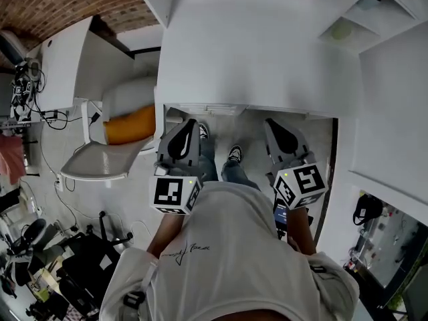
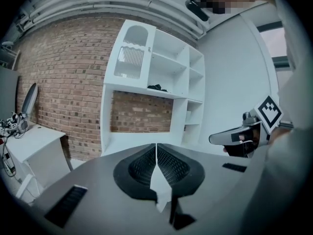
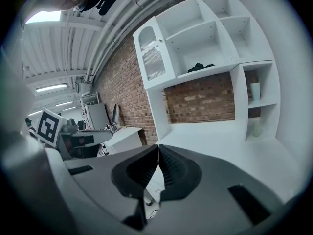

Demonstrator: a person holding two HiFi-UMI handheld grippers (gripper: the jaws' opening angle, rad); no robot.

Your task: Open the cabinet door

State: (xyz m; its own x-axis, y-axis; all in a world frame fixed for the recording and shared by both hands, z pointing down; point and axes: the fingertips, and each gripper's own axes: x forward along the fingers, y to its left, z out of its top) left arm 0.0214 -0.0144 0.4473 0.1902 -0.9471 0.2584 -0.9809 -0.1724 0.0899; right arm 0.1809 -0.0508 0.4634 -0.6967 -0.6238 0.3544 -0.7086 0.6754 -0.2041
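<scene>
The white shelf unit stands against the brick wall, and its one cabinet door (image 2: 131,58) is an arched ribbed-glass panel at the top left, also seen in the right gripper view (image 3: 152,58); it looks closed. My left gripper (image 2: 156,148) is shut with nothing between its pads. My right gripper (image 3: 158,148) is shut and empty too. Both are held side by side in front of the white counter (image 1: 247,59), the left gripper (image 1: 189,127) and the right gripper (image 1: 274,126) well short of the door.
A white chair with an orange cushion (image 1: 127,127) stands to my left. Beyond it is a white desk (image 1: 60,65) with cables. A dark object (image 2: 156,87) lies on an open shelf, and a cup (image 3: 254,90) sits in a right-hand cubby.
</scene>
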